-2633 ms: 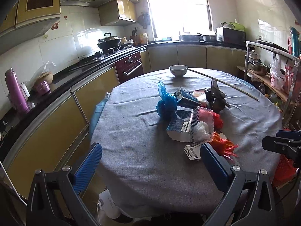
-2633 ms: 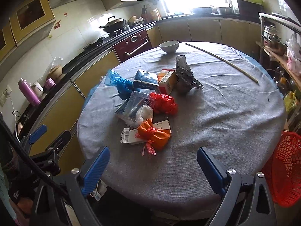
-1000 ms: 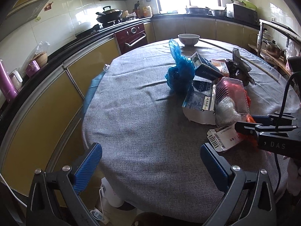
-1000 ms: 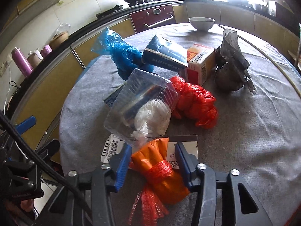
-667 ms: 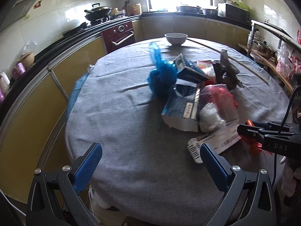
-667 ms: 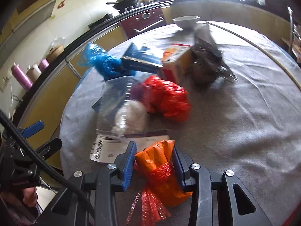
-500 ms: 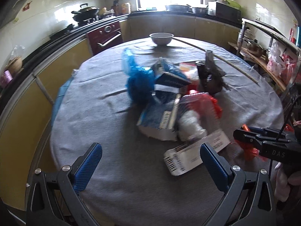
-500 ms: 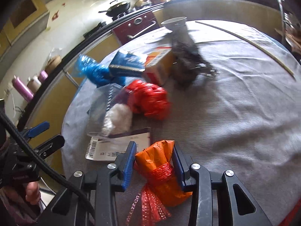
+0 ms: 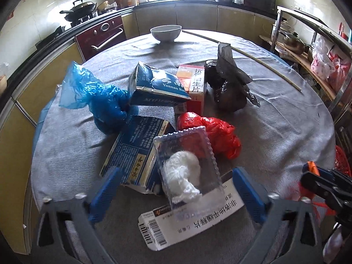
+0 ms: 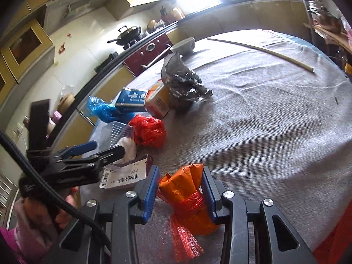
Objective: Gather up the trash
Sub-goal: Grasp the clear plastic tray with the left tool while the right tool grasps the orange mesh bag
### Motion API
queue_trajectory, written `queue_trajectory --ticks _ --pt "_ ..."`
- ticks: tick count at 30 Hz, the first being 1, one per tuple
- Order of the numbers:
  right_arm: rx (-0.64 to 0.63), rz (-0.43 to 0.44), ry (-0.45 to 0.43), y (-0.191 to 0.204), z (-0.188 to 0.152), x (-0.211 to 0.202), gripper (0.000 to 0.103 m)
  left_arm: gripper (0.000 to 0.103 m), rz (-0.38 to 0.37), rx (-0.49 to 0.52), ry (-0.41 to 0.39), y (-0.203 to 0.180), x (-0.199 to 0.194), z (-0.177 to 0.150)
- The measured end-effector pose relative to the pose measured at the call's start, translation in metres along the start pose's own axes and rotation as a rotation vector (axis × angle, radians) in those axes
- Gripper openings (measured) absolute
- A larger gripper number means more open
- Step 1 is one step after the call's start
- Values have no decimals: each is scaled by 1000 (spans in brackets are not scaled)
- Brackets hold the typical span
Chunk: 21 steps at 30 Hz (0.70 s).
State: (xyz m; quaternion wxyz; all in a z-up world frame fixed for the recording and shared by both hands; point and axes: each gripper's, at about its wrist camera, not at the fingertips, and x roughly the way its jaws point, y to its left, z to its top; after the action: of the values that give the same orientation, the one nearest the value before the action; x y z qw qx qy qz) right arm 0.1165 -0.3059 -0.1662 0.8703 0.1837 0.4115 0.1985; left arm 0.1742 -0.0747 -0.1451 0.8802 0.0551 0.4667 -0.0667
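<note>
Clamping the orange bundle (image 10: 187, 189), the right tool (image 10: 180, 190) lifts while the left tool (image 9: 176, 189) closes around the clear tray (image 9: 187, 162)

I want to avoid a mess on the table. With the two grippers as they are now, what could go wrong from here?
1. The left gripper is closing around the clear plastic clamshell, which lies tilted on the blue carton and the white flat box. It may slip or crack.
2. The right gripper is shut on the orange bundle; its loose red netting hangs down and may snag.
</note>
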Motion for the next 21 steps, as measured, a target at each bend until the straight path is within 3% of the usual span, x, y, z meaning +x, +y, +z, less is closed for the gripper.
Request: queue_trajectory --ticks 1,6,13,21 --pt "4 5 -7 -1 0 -2 40 77 -9 -1 10 1 2 0" --pt "17 21 -20 -4 -1 -3 40 47 -32 -21 15 11 5 -2" --pt "18 30 -40 -3 -1 -7 40 46 -69 -69 -20 22 -10 -7" --pt "23 33 -36 -8 -1 -9 40 46 -58 1 -127 8 -46 -8"
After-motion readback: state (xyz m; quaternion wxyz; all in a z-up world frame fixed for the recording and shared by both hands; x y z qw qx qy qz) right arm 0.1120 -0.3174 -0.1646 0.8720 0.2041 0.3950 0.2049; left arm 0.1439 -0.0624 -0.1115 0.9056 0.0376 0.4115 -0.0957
